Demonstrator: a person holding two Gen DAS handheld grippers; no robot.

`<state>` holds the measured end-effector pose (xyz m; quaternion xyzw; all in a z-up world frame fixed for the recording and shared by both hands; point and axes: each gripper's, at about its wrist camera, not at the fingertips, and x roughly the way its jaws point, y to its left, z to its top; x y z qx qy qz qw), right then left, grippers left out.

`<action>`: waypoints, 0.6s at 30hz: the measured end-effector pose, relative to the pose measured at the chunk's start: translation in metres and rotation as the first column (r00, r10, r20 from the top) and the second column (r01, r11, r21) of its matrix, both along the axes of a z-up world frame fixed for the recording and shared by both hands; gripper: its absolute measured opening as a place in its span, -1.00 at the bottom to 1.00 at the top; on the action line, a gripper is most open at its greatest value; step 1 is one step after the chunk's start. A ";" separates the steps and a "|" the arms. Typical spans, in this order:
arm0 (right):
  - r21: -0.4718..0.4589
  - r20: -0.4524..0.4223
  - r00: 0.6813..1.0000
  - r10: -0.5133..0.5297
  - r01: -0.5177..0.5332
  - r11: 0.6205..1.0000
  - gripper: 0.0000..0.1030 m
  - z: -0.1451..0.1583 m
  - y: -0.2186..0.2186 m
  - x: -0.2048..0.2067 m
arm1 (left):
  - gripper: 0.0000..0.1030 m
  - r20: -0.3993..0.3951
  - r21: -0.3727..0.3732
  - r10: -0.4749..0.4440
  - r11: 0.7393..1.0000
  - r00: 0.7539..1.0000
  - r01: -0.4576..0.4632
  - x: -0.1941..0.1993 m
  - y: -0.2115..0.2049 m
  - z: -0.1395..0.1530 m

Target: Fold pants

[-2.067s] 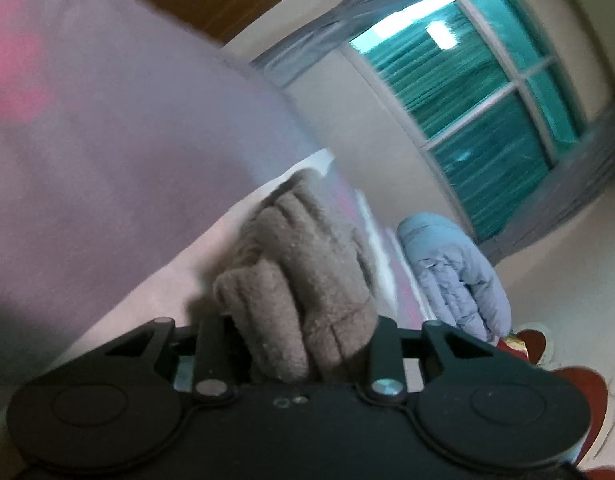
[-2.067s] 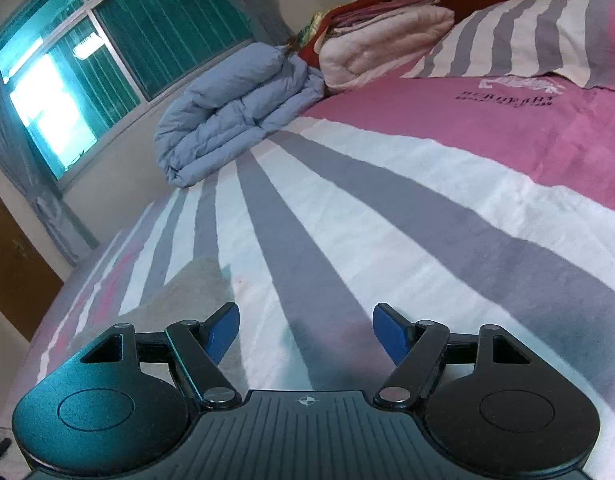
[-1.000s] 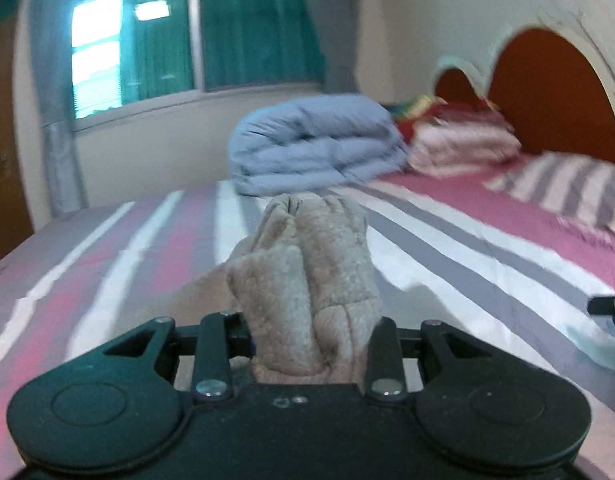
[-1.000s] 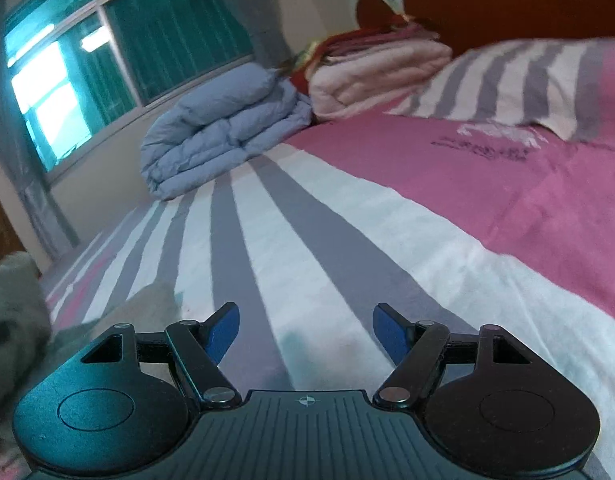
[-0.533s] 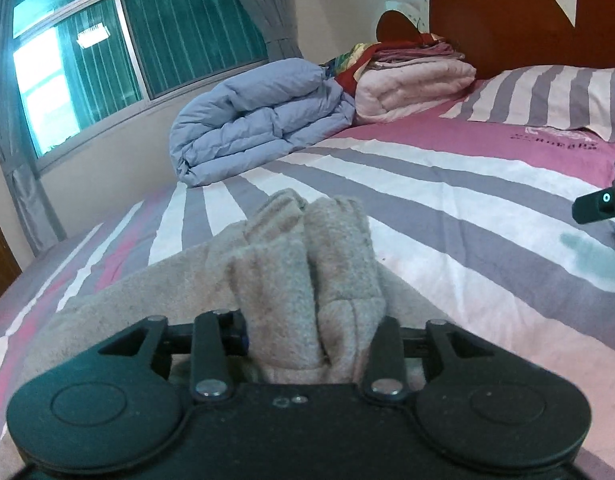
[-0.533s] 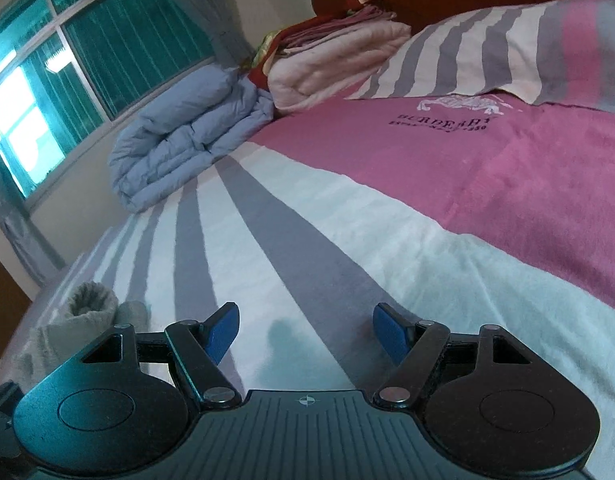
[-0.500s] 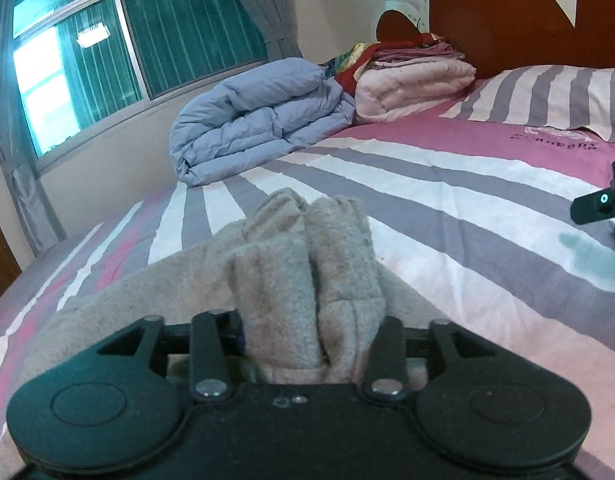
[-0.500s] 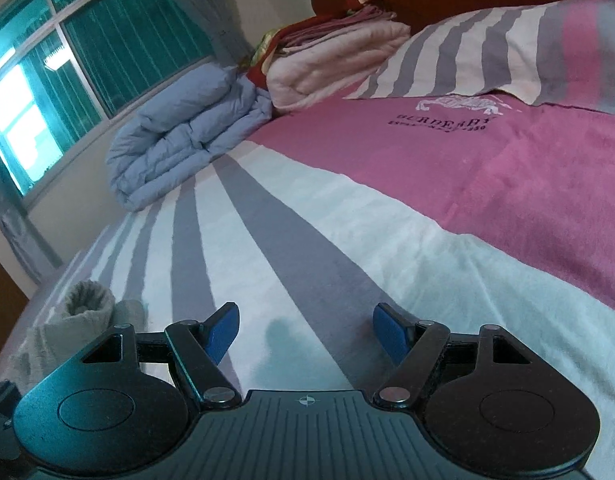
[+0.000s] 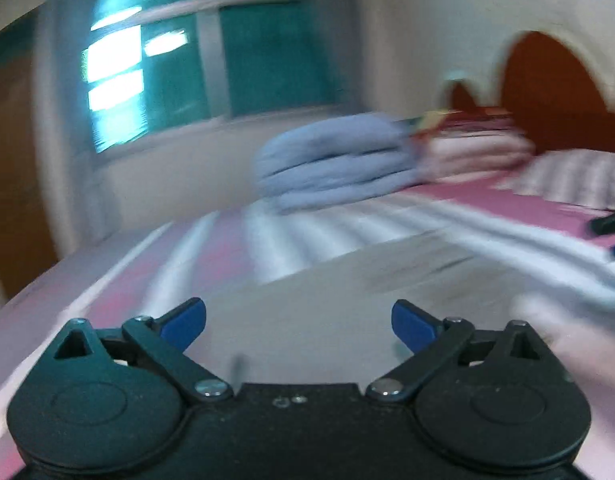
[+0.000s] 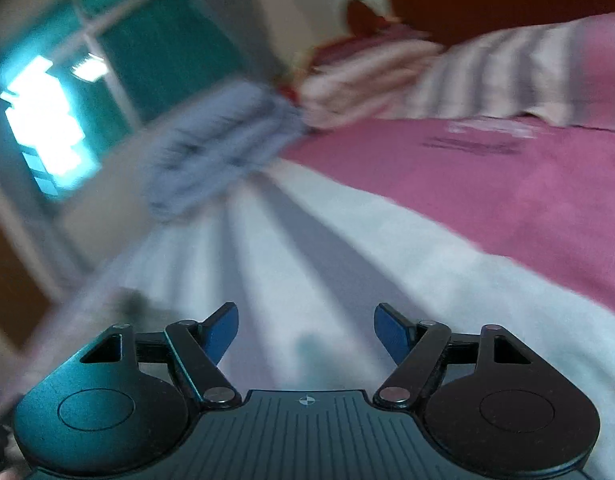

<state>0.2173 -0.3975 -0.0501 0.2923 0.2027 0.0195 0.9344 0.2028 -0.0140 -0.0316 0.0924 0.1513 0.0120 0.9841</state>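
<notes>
Left wrist view, heavy motion blur: bed [image 9: 235, 248] fills the frame ahead of the fingers, sheet striped pink, white and grey. Window [image 9: 175, 68] with teal curtains far ahead, up and left of the fingers. Red-brown headboard [image 9: 547, 92] far ahead to the right. Folded blue duvet [image 9: 335, 164] sits on the bed well beyond the fingertips, slightly right of centre; pink folded blankets [image 9: 475, 152] just beside it on its right, striped pillow [image 9: 575, 176] further right. Pants [image 9: 331, 304], beige-grey, lie flat on the bed directly ahead of and between the fingers, spreading to the right. Left gripper [image 9: 298, 319]: fingers spread wide and opening, blue pads clear of the cloth on both sides, nothing pinched. Dark piece at the far right edge past the right finger, too blurred to identify.

Right wrist view, also blurred: same bed [image 10: 387, 248], grey stripes run away from between the fingers, pink area ahead right. Duvet [image 10: 219, 148] ahead left, pillow [image 10: 507, 68] ahead right. Small grey-beige patch of the pants [image 10: 135, 304] just left of the left finger, apart from it. Right gripper [image 10: 306, 327]: fingers apart at a moderately wide gap, only bare sheet between them.
</notes>
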 end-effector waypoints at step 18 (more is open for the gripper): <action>-0.016 -0.133 0.925 0.356 -0.362 0.932 0.14 0.009 0.143 0.060 | 0.84 -0.194 -0.440 0.378 0.791 0.905 -0.425 -0.036 0.189 -0.042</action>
